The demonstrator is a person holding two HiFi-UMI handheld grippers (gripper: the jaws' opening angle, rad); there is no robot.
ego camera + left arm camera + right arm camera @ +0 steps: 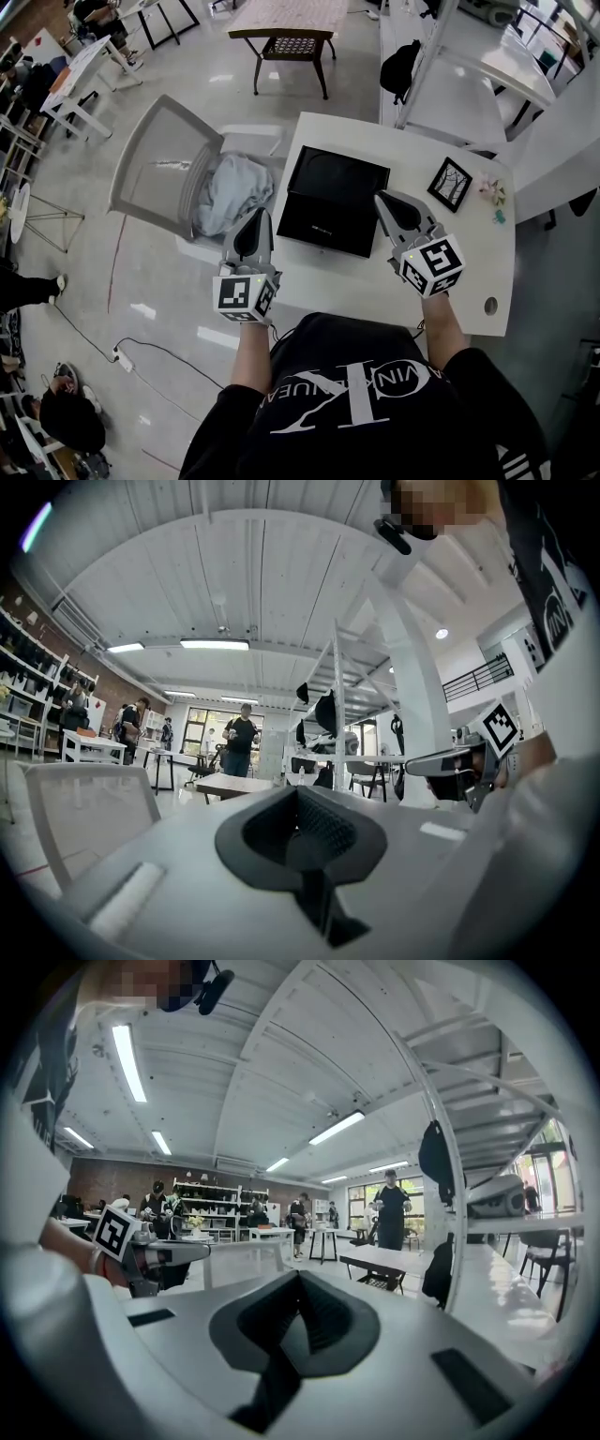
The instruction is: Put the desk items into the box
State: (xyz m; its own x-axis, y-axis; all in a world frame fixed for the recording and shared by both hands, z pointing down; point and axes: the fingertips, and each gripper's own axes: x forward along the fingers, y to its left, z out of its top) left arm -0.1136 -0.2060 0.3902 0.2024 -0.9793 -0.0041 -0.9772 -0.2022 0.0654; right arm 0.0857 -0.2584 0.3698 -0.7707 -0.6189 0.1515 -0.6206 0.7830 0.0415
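A black box (330,199) lies open on the white desk (375,286), its lid folded back and its inside bare. At the desk's right stands a small black picture frame (450,184), with a little flower piece (491,190) and a tiny teal item (500,217) beyond it. My left gripper (255,219) hovers at the box's left edge, shut and holding nothing. My right gripper (387,202) hovers at the box's right edge, also shut and holding nothing. Both gripper views look out level across the room; the left gripper (298,803) and the right gripper (298,1283) show their jaws pressed together.
A grey mesh chair (155,159) with a pale cloth (234,187) on its seat stands against the desk's left side. A cable hole (491,306) sits at the desk's front right. A wooden table (286,19), a black bag (401,66) and people are farther off.
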